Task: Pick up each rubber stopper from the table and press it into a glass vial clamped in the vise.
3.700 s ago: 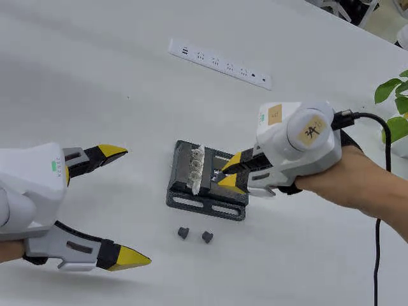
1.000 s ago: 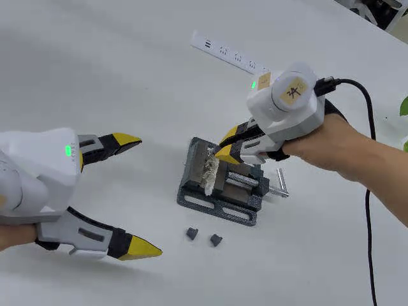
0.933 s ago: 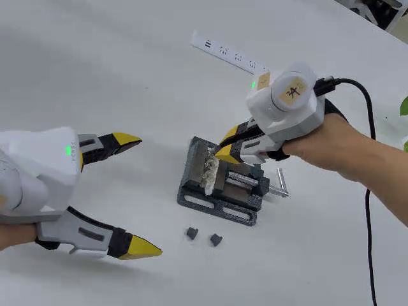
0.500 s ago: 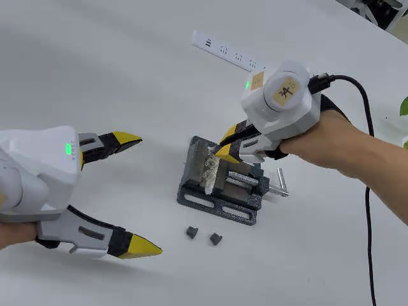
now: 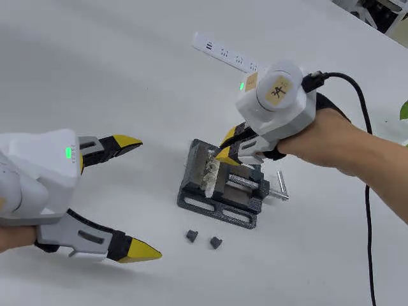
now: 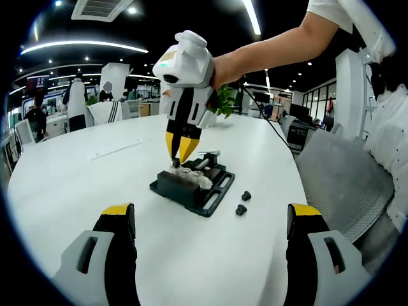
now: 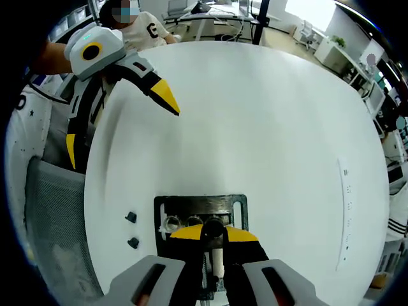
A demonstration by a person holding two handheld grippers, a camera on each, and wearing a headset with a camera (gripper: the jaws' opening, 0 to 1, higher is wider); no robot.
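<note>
Above the vise (image 5: 220, 191), in the head view, the right gripper (image 5: 224, 148) points down at the row of vials (image 5: 209, 173) with its fingers nearly together; what they pinch is hidden. Two loose stoppers (image 5: 192, 236) lie on the worktop (image 5: 127, 76) just in front of the vise. The left gripper (image 5: 135, 197) hangs well left of it, fingers wide apart and empty.

From the left gripper view, a dark rubber stopper (image 6: 175, 164) shows at the right gripper's tips, right at the vial row.

From the right gripper view, the fingers (image 7: 188, 233) clamp that stopper. It is seen end-on and round, its axis running down toward the vise, with two open vials upright beside it.
</note>
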